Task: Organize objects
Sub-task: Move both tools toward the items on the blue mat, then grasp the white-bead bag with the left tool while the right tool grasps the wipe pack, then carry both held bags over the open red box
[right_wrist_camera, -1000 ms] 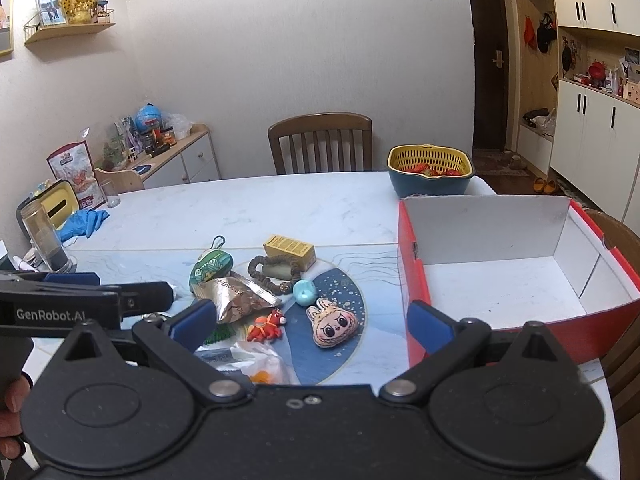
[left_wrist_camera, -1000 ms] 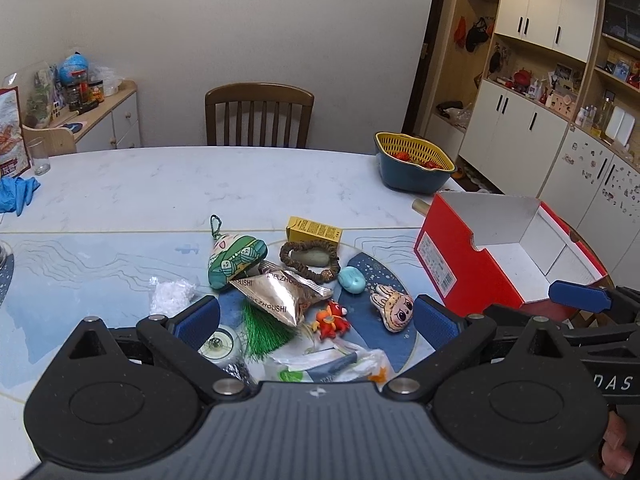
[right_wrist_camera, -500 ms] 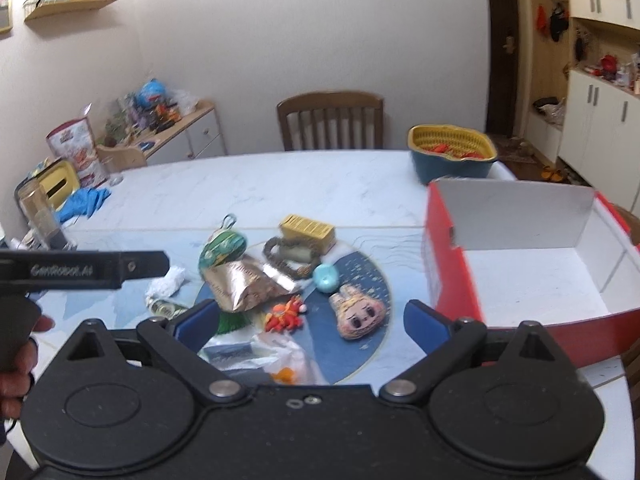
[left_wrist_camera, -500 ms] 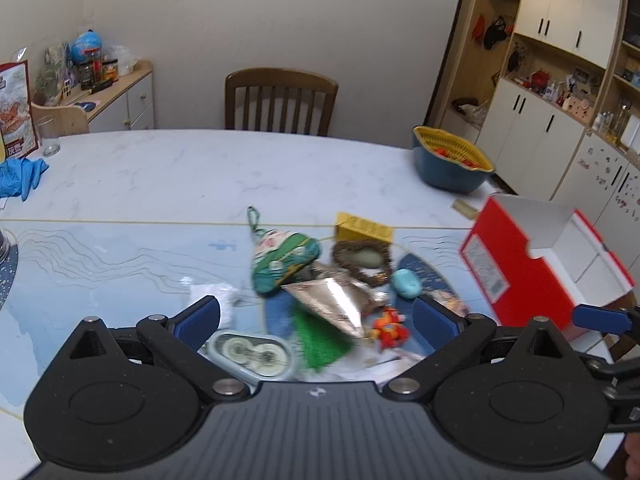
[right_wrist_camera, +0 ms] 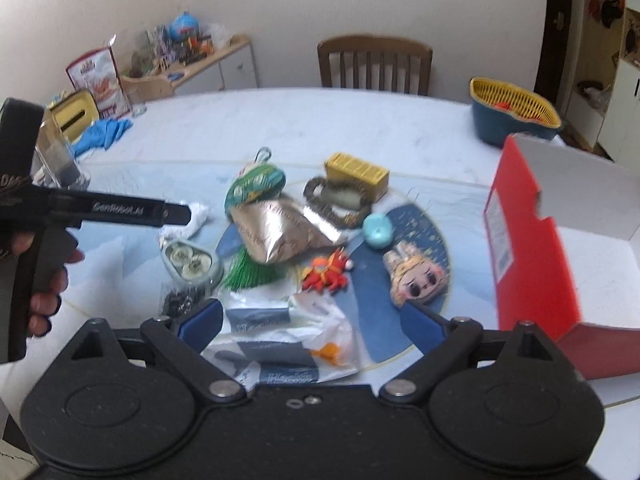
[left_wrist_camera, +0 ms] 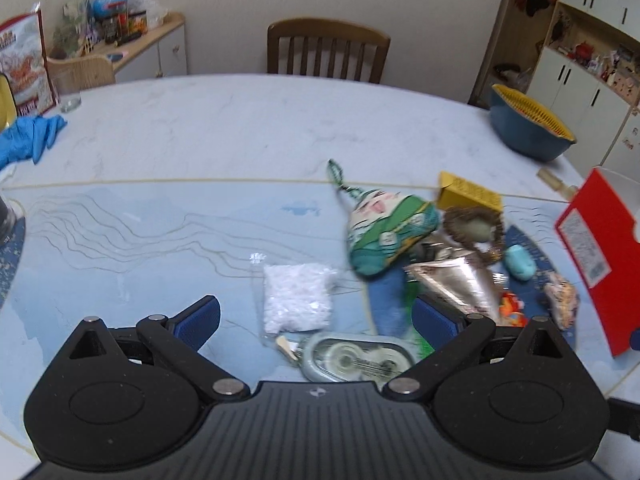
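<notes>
A pile of small objects lies on the table: a green pouch (left_wrist_camera: 390, 232), a foil snack bag (right_wrist_camera: 280, 230), a yellow box (right_wrist_camera: 357, 170), a bead bracelet (right_wrist_camera: 338, 202), a teal egg (right_wrist_camera: 377, 231), a red toy (right_wrist_camera: 329, 272), a bunny-face plush (right_wrist_camera: 418, 280), a tape dispenser (left_wrist_camera: 356, 360) and a white bead bag (left_wrist_camera: 298, 298). An open red box (right_wrist_camera: 532, 248) stands at the right. My left gripper (left_wrist_camera: 316, 320) is open above the bead bag and dispenser. My right gripper (right_wrist_camera: 312, 320) is open over a plastic bag (right_wrist_camera: 288, 340).
A blue and yellow basket (right_wrist_camera: 514, 116) sits at the far right of the table. Blue gloves (left_wrist_camera: 30, 138) and a glass (right_wrist_camera: 60, 156) are at the left. A wooden chair (left_wrist_camera: 328, 52) stands behind the table. A sideboard (left_wrist_camera: 132, 40) lines the left wall.
Both grippers have moved forward and lower toward the pile. The left view has swung left, so the bead bag and tape dispenser now lie between its fingers.
</notes>
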